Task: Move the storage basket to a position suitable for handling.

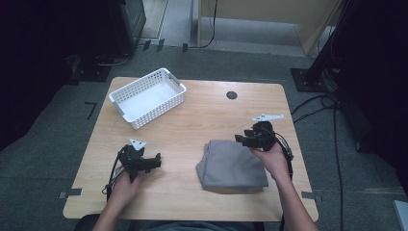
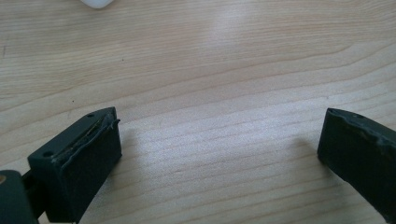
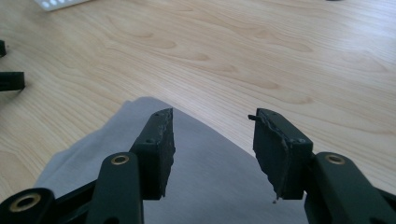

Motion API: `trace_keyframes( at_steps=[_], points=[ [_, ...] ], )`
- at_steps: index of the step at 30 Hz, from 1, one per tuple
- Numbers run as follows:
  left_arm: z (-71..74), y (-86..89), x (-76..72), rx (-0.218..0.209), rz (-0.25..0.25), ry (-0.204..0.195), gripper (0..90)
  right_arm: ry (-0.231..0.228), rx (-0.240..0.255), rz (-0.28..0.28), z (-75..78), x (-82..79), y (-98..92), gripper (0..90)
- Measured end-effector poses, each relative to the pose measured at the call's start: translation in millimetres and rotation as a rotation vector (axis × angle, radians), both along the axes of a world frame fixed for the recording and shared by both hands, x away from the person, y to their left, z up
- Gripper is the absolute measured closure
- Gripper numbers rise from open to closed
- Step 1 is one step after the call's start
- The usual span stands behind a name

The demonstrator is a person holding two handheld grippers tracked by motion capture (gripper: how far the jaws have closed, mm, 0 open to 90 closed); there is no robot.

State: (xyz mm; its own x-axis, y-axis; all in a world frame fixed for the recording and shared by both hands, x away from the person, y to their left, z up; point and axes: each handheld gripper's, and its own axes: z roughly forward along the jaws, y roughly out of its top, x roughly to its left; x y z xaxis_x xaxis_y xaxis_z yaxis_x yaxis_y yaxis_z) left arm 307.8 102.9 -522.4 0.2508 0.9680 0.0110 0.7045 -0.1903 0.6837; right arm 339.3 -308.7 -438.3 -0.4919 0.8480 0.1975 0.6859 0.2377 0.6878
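A folded grey cloth lies on the wooden table at the front right. My right gripper hovers over the cloth's far right corner, jaws open with nothing between them; in the right gripper view the grey cloth lies below the right gripper. My left gripper rests low at the front left, pointing right towards the cloth. In the left gripper view the left gripper stands wide open over bare wood.
A white slatted basket stands empty at the back left of the table. A small dark round disc sits at the back centre. Cables trail on the floor to the right of the table.
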Motion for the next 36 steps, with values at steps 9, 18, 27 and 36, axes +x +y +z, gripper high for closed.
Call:
trace_keyframes(
  at_steps=[9,18,27,36],
  points=[
    [0.0,0.0,0.0,0.0,0.0,0.0,0.0,-0.013,-0.003,0.06,5.9,16.2,30.6,47.2],
    [0.0,0.0,0.0,0.0,0.0,0.0,0.0,-0.019,-0.012,0.086,10.0,34.6,53.2,47.1],
    [0.0,-0.1,0.1,0.001,-0.004,-0.001,0.0,-0.033,-0.018,0.117,13.2,55.3,77.2,47.7],
    [0.0,-0.3,0.0,0.001,-0.01,-0.001,0.0,-0.046,-0.029,0.15,19.1,78.4,102.0,48.0]
  ],
)
